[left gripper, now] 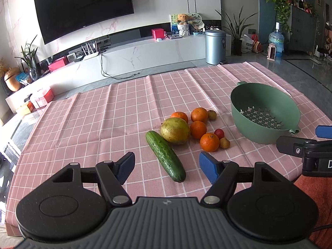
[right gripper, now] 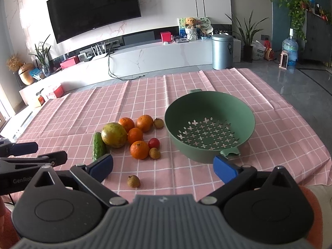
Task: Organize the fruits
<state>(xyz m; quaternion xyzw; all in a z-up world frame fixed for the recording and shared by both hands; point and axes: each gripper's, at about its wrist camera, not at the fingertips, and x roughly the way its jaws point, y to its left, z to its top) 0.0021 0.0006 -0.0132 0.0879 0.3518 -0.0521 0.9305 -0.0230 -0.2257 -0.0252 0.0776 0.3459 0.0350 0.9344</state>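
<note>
On the pink checked cloth lies a cluster of produce: a green cucumber (left gripper: 165,155), a big yellow-green fruit (left gripper: 175,130), several oranges (left gripper: 209,142), a red cherry tomato (left gripper: 219,133) and small brown fruits (left gripper: 225,143). One more small brown fruit (right gripper: 133,181) lies alone, closest to my right gripper. An empty green colander (right gripper: 209,124) stands right of the cluster. My left gripper (left gripper: 167,166) is open just short of the cucumber's near end. My right gripper (right gripper: 164,167) is open and holds nothing, near the table's front edge.
The tablecloth (left gripper: 103,114) covers the table to its far edge. Beyond it are a white TV bench (left gripper: 134,56), a wall TV and a metal bin (left gripper: 215,46). The right gripper's body (left gripper: 307,151) shows at the left wrist view's right edge.
</note>
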